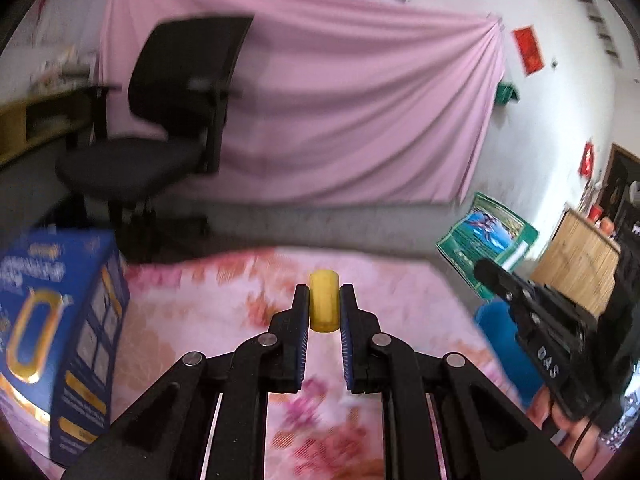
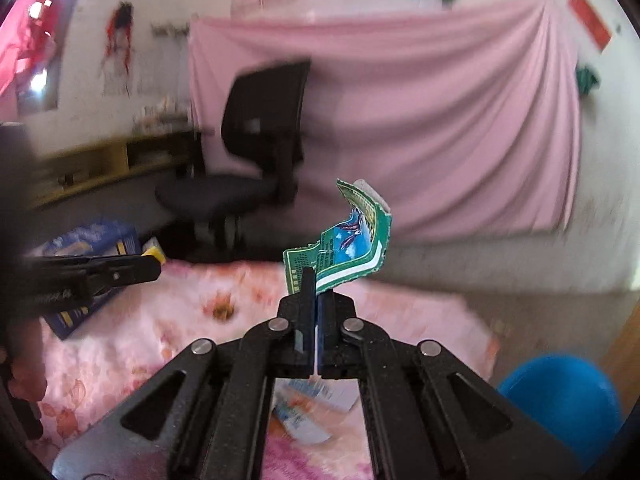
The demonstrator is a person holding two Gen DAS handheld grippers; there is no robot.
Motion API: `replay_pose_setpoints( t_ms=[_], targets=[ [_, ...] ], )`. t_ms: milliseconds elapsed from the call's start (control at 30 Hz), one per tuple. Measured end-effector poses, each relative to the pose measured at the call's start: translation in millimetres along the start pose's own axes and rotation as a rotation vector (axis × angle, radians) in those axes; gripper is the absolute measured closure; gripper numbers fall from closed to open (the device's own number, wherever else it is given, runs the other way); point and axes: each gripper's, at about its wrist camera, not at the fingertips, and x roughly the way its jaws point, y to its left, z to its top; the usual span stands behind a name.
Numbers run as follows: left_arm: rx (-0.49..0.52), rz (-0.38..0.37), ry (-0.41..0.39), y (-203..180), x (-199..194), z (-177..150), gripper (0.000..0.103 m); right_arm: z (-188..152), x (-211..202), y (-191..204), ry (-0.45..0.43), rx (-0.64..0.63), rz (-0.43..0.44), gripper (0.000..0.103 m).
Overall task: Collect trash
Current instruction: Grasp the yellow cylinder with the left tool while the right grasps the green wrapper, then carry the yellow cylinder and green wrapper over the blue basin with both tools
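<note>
Wrapper (image 2: 347,240), green and curled, rises from the tips of the right gripper (image 2: 318,300), whose jaws are clamped on its lower edge. The left gripper (image 1: 324,306) pinches a yellow cap (image 1: 324,300) between its jaws, above the pink cloth (image 1: 200,320). A blue bin (image 2: 560,396) sits right of the right jaws.

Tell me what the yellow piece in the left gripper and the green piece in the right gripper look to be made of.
Yellow cylinder: looks like matte plastic or foam, evenly coloured with softly rounded edges; motion blur leaves it open. It sits clamped in the left gripper.

Green wrapper: thin printed foil or plastic film, probably glossy. It curls and creases above the right gripper and shows a pale inner side along its torn top edge.
</note>
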Motion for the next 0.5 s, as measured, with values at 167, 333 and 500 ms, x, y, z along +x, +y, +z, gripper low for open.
replay_pose_setpoints(
  t_ms=[167, 333, 500],
  targets=[
    [0.070, -0.045, -0.151, -37, -22, 29, 0.092, 13, -42, -13, -0.189, 0.015, -0.067, 0.074],
    [0.149, -0.105, -0.243, -83, -36, 45, 0.091, 16, -77, -29, -0.299, 0.015, -0.179, 0.074],
    [0.195, -0.192, -0.267, -123, -33, 48, 0.091, 17, -110, -55, -0.338, 0.068, -0.235, 0.074]
  ],
)
